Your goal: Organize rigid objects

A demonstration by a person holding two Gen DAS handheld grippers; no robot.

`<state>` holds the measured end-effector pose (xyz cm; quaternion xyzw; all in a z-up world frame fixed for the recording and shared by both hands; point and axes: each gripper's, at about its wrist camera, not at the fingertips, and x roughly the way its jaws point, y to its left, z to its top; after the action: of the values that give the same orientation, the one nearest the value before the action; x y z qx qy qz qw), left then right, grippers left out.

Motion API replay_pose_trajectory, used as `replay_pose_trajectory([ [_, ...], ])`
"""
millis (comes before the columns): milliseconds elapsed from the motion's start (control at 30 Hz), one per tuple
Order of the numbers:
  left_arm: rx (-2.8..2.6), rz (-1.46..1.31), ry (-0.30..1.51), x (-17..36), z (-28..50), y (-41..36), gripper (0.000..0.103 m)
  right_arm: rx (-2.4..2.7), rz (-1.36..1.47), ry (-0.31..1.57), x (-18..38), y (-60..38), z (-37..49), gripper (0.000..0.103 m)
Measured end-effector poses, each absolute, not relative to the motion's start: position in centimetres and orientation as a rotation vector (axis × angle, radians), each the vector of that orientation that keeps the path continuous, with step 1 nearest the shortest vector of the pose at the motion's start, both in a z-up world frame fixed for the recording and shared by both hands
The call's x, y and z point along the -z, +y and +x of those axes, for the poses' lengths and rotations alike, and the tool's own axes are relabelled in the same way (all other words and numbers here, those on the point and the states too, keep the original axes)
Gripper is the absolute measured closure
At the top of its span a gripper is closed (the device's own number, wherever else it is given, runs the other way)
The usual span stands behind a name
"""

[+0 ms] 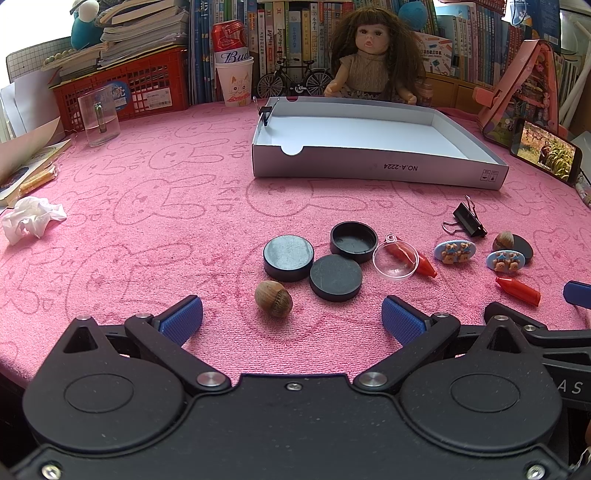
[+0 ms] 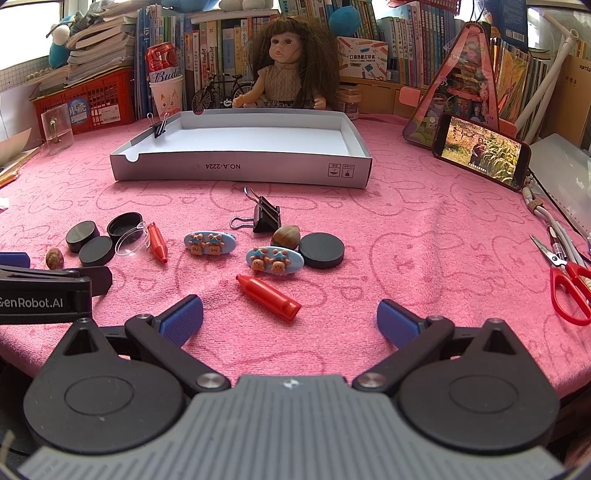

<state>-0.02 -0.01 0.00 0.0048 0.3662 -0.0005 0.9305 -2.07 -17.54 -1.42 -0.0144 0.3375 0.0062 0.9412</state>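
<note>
Both tongs, left and right, wide over pink bunny-print cloth, bookshelves seemingly behind.

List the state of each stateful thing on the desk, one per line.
left gripper: open, empty
right gripper: open, empty
white box: lidless, one binder clip on its left wall
black cap: open side up
black discs: flat on cloth
clear dome: over a red cap's end
phone: screen on
scissors: closed
</note>
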Motion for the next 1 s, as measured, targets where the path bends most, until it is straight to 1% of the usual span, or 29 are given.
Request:
replay_pose_trajectory([
  [767,0.005,0.013,0.748,0.0,0.0,0.0,0.000,-0.015,-0.028,0.683,1.4,-17.4,-2.0,0.000],
  [900,0.031,0.024,0.710,0.0,-0.3,0.7,0.000,-0.023,-0.031,0.642,1.6,-17.6,-2.5,0.000],
  [1000,0.021,0.022,0.709,-0.2,-0.6,1.1,0.001,0.000,-0.021,0.656,1.7,-17.9,-2.6,0.000],
])
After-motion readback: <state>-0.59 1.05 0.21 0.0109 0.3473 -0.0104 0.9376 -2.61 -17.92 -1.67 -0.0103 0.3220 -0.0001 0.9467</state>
